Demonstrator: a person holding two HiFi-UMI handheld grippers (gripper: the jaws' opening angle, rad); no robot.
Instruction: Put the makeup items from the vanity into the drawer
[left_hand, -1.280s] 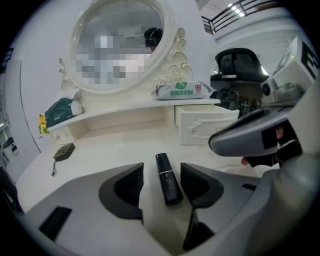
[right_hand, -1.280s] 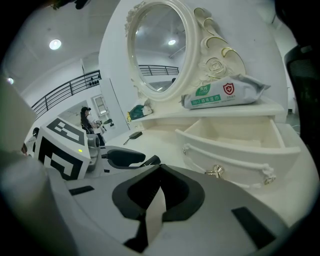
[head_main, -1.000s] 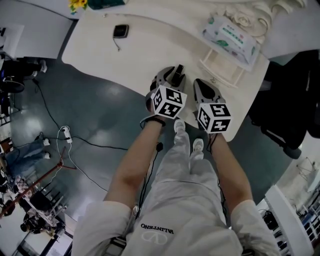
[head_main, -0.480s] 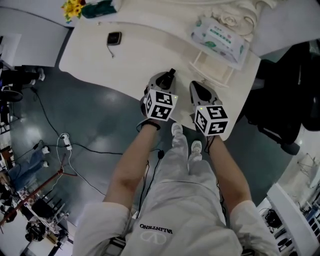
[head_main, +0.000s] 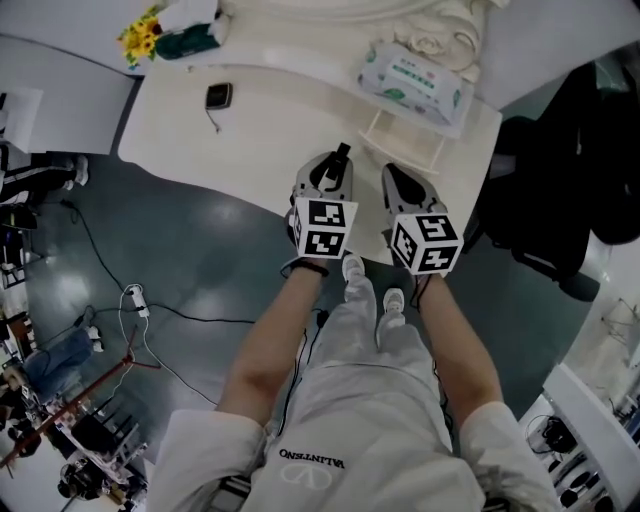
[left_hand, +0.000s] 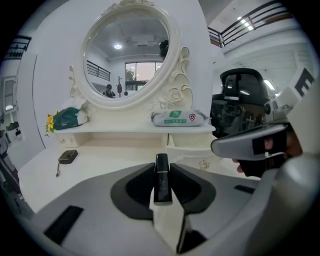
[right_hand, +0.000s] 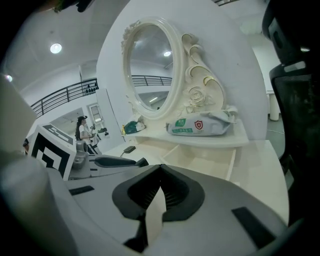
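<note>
Left tongs (head_main: 336, 166) gripping lipstick (left_hand: 162, 176), wipes (left_hand: 179, 118) above drawer (right_hand: 200, 161)

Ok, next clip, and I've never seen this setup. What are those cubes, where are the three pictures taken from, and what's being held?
No robot here: a person holds a gripper in each hand; the patterned cubes are part of them. The head view looks down from the person's head; the other two views look along each gripper's fingers. The left gripper, whose fingers have just been closing, grips a black tube with a gold band, likely lipstick. The right gripper is shut and empty. On the vanity: a wipes pack on the shelf, an open drawer below it, a small dark device, and an oval mirror.
</note>
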